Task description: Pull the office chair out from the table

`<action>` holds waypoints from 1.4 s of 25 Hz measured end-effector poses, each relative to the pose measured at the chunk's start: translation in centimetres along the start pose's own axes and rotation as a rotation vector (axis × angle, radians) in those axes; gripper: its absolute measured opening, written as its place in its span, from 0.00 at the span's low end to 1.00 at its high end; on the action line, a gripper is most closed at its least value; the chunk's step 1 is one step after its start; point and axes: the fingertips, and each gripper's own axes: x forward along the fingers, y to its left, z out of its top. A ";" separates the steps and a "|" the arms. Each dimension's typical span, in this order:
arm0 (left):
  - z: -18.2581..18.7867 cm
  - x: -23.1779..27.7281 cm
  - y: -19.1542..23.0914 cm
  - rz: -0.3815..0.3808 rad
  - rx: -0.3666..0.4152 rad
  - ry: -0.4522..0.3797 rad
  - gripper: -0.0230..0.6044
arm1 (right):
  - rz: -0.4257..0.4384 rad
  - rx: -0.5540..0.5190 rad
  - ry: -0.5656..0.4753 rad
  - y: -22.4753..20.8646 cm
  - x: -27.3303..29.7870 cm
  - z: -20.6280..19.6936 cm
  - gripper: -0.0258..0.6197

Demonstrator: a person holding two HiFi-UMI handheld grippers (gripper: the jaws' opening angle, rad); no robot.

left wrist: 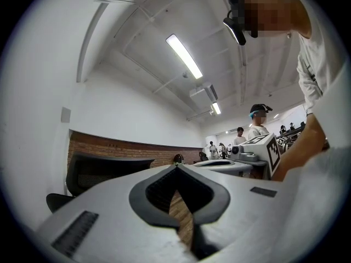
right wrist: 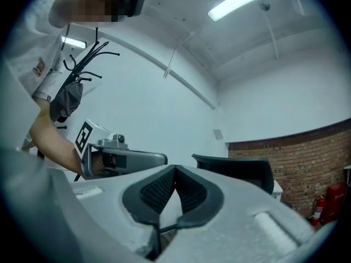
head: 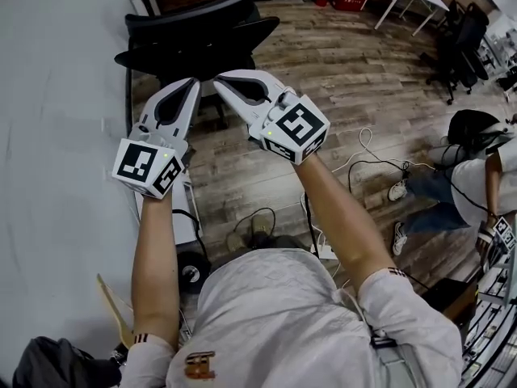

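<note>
Left gripper [head: 193, 82] [left wrist: 176, 166]: jaws are pressed together and nothing is held between them. Right gripper [head: 217, 78] [right wrist: 175, 167]: the jaws are likewise pressed together on nothing. The two are held side by side, tips nearly meeting and pointed roughly level.

Office chair [head: 202, 31] [left wrist: 104, 171] [right wrist: 241, 171]: it is seen just ahead of both sets of tips with its black backrest facing the grippers. It is not gripped. Contact cannot be confirmed from the head view.

Table [head: 56, 120]: the broad white surface lies to the left of the left gripper, and the chair stands along its edge.

Risks noted:
- With both jaws closed, no hold can be taken on the backrest. A pull made now is expected to slip off and leave the chair where it stands.
- If only the rim is pinched, the chair is likely to swivel rather than roll.
- Cables [head: 363, 156] are strewn on the floor below and to the right of the right gripper. The wheels could be snagged there if the chair is drawn that way.
- A seated person [head: 464, 188] is seen well to the right, so a fast roll-out is to be avoided.
</note>
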 end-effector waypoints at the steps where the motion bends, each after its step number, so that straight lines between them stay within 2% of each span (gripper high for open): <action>1: -0.1 0.0 -0.2 -0.003 0.001 0.001 0.04 | -0.002 0.001 0.002 0.0 -0.1 -0.1 0.04; 35: 0.1 -0.2 -1.0 -0.014 -0.024 -0.006 0.04 | 0.000 0.006 0.007 0.8 -0.6 0.1 0.04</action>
